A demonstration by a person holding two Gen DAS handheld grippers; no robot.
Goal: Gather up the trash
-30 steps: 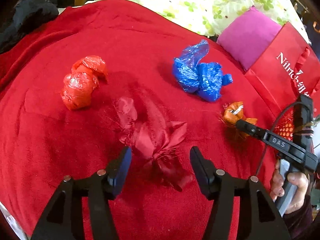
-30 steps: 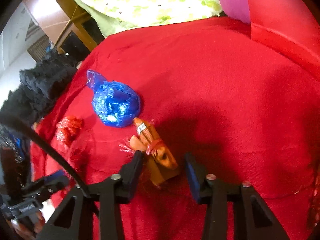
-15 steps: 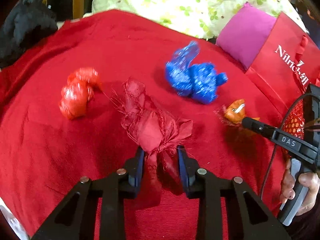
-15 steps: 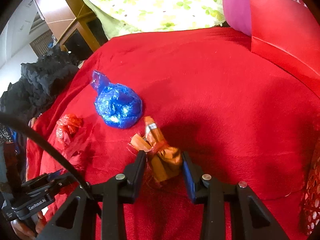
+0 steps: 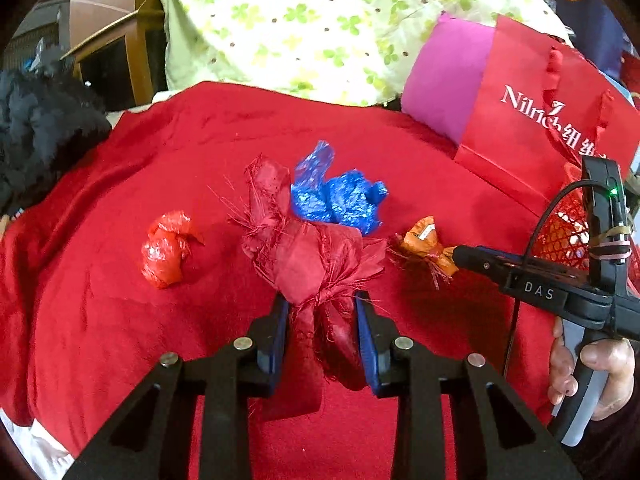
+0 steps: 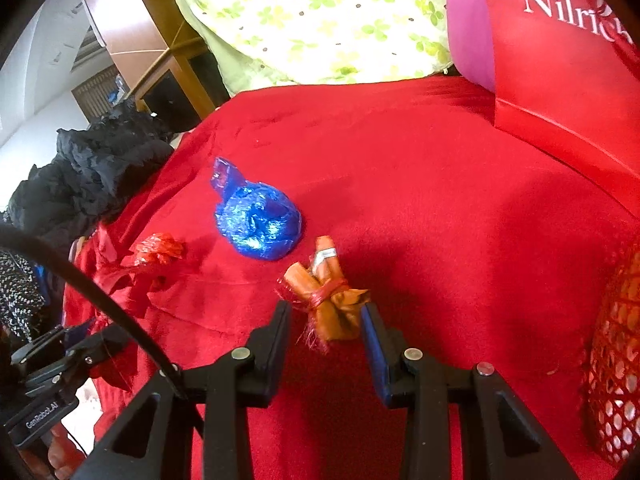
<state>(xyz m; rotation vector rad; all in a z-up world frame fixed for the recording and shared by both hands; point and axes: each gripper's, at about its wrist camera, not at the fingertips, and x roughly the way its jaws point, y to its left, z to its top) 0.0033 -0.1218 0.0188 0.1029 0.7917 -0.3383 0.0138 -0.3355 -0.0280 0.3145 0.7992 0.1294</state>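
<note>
Visibly, "Nilrich" on red bag point(image 5: 532, 120), left tool point(image 5: 320, 320) clamping red rag point(image 5: 308, 256), right tool point(image 6: 324, 320) pinching orange wrapper point(image 6: 328, 304)

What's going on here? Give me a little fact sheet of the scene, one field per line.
Surface: red blanket
Left hand-held gripper: shut on dark red fabric scrap
Right hand-held gripper: shut on orange wrapper bundle
Loose on blanket: blue plastic wad, red plastic wad
Nearby: red paper bag, red mesh basket, pink cushion

blue bag point(image 5: 340, 200), red blanket point(image 5: 120, 320), floral quilt point(image 5: 300, 20)
</note>
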